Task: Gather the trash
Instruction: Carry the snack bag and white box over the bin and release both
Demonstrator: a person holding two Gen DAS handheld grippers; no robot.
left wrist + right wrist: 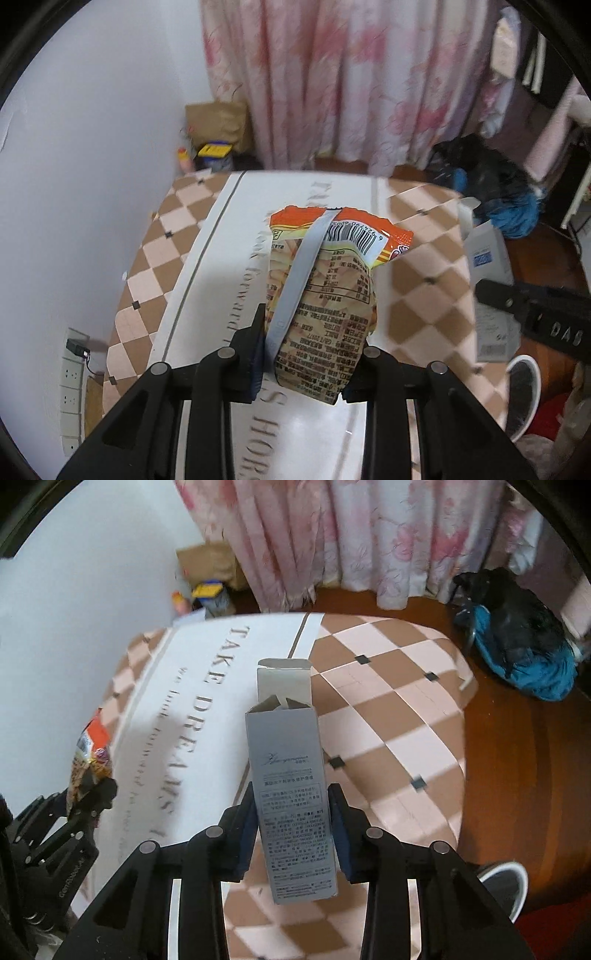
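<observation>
My left gripper [312, 354] is shut on an orange and tan snack wrapper [332, 280] with a grey strip down its back, held above the table. My right gripper [293, 823] is shut on a tall grey carton [290, 794] whose top flap stands open, also held above the table. In the right wrist view the left gripper [94, 788] with the wrapper [90, 753] shows at the far left. In the left wrist view the right gripper [535, 314] and part of the carton [489, 273] show at the right edge.
A table with a pink and brown checked cloth [388, 709] and a white printed runner [207, 686] lies below. A white wall is on the left. A pink curtain [351, 535], a brown paper bag [207, 561], a dark and blue bag [517, 635] and a white bin [509, 886] stand around it.
</observation>
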